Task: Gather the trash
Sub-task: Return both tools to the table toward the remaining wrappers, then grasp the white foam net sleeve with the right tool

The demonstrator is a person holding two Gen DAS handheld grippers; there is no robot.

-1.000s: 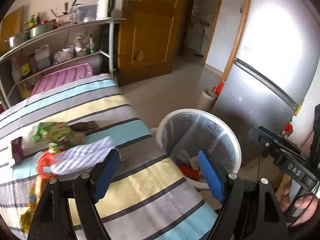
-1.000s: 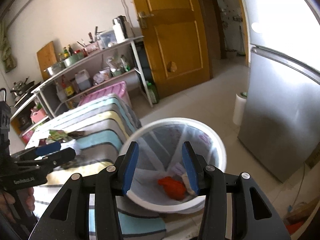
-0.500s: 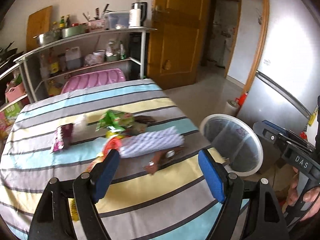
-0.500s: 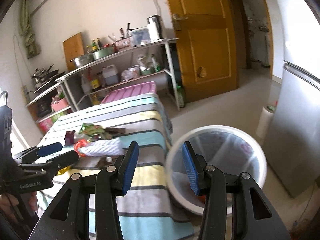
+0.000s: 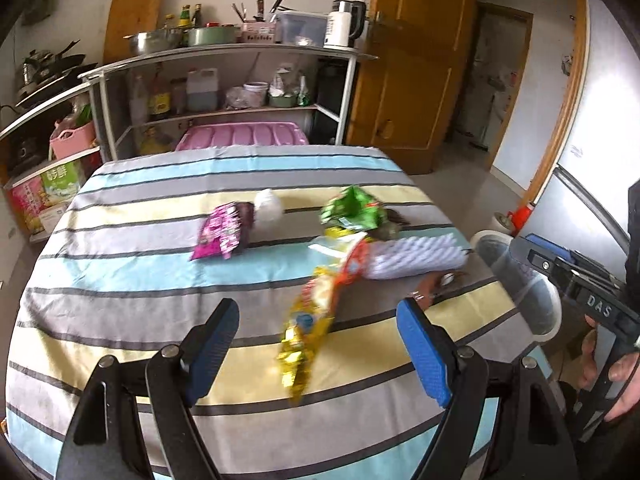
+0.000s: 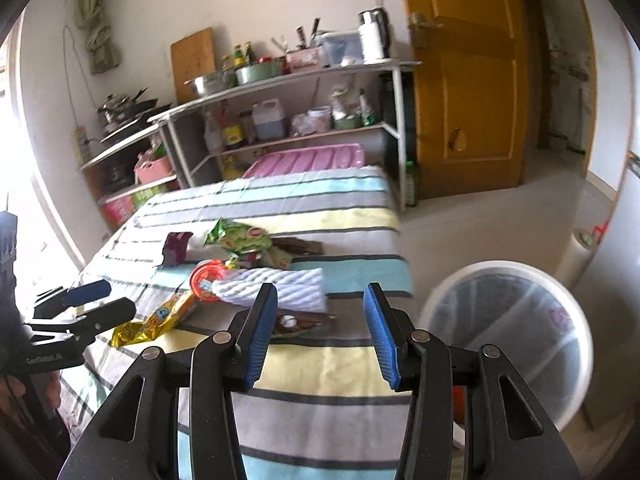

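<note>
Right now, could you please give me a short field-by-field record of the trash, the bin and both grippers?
surface: table with striped cloth
trash on cloth: gold wrapper, green wrapper, magenta packet, white ribbed packet
bin: white bin on the floor beside the table, clear liner
left gripper: open, empty, above the gold wrapper
right gripper: open, empty
trash held: none

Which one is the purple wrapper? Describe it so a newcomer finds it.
On the striped tablecloth, look away from the main litter pile toward the shelving side. The purple wrapper lies apart there, beside a white crumpled wad. It is the only magenta packet; the others are green, gold or white.
</note>
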